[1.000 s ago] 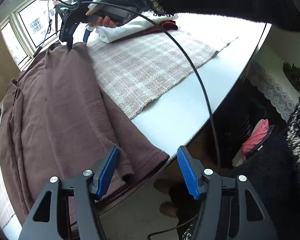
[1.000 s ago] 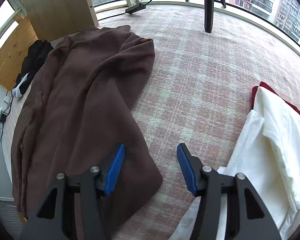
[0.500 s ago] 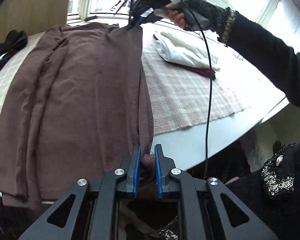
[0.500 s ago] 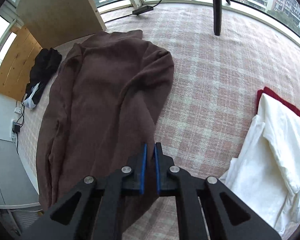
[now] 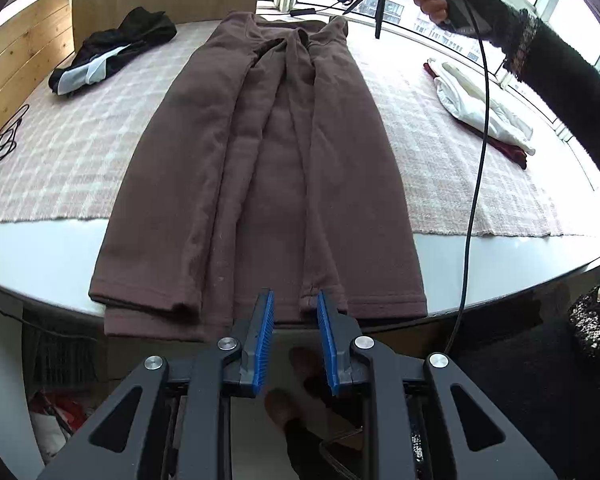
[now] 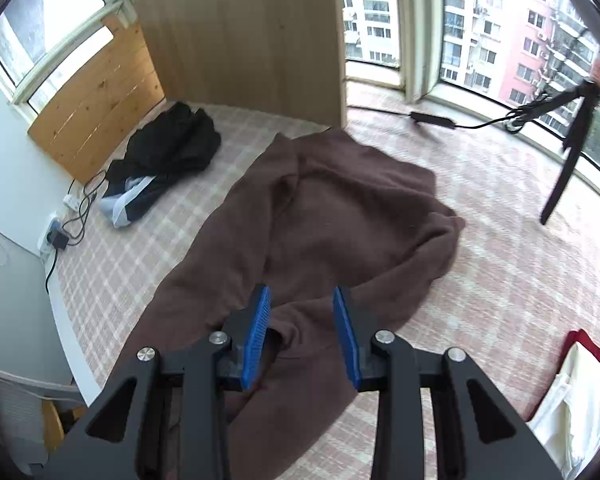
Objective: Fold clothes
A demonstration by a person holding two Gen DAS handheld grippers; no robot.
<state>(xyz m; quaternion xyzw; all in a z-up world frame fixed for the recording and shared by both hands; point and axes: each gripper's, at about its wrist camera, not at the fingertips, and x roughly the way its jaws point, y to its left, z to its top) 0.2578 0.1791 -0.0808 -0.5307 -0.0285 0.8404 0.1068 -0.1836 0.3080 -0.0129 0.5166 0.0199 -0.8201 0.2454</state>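
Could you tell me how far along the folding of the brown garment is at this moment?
Done: the brown garment lies lengthwise, folded over once. In hand: nothing; the left gripper and right gripper are open above it. Left: folding it shorter; the black garment waits crumpled.

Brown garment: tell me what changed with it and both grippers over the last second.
Both grippers shut on the brown garment half a second ago, folded its right side across the middle, then let go. The left gripper now hangs open just off the near hem; the right gripper is open above the far end. The white clothes, black garment and plaid cloth lie as before.
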